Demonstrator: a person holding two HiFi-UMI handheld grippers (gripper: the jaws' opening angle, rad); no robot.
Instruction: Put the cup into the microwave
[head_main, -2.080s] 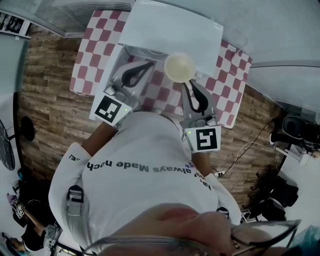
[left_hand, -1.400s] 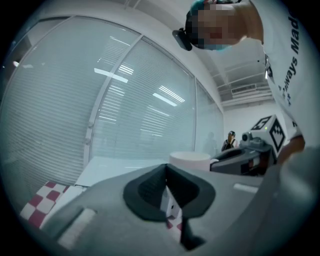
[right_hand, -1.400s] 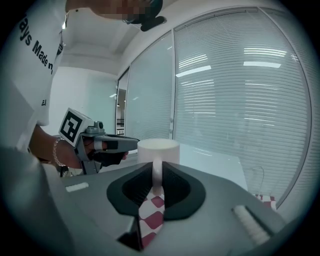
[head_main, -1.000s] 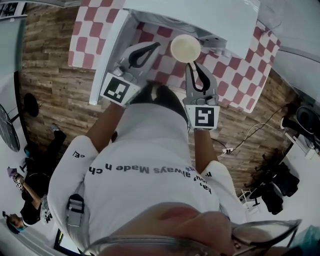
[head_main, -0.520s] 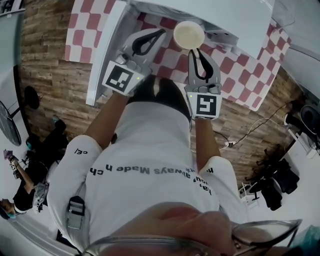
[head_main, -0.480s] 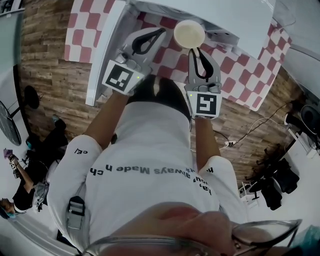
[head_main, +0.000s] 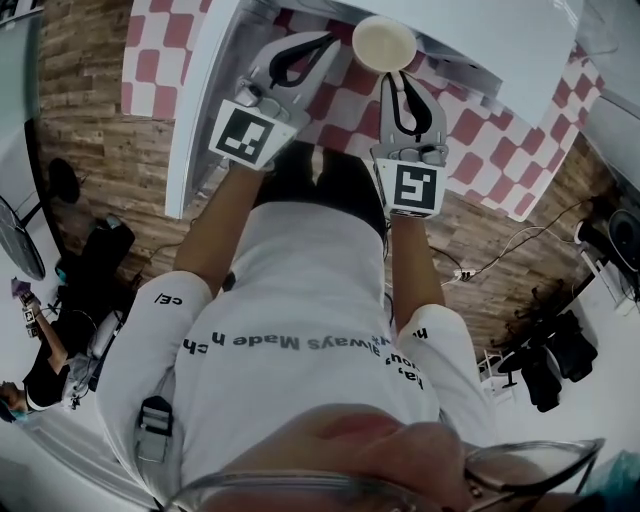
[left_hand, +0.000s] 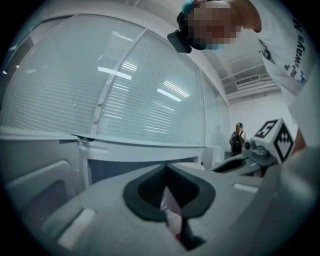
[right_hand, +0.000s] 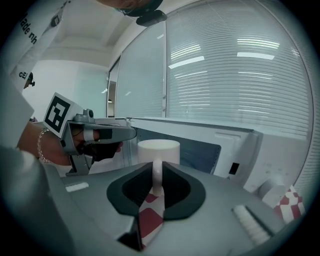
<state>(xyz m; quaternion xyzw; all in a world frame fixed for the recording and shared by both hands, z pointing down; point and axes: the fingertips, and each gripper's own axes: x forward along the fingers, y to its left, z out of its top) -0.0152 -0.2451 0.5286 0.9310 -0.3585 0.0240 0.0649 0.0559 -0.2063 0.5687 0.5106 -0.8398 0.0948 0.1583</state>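
On a red-checked table (head_main: 150, 60), the white microwave (head_main: 500, 40) stands with its door (head_main: 195, 120) open. The right claw (right_hand: 156, 182), pinched on the handle of the cup (right_hand: 158, 150), holds it upright before the microwave's cavity, which lies straight ahead. The left claw (left_hand: 166, 172), jaws together and empty, hovers by the door.

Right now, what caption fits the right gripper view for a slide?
Right gripper holds a white cup by its handle before the open microwave.
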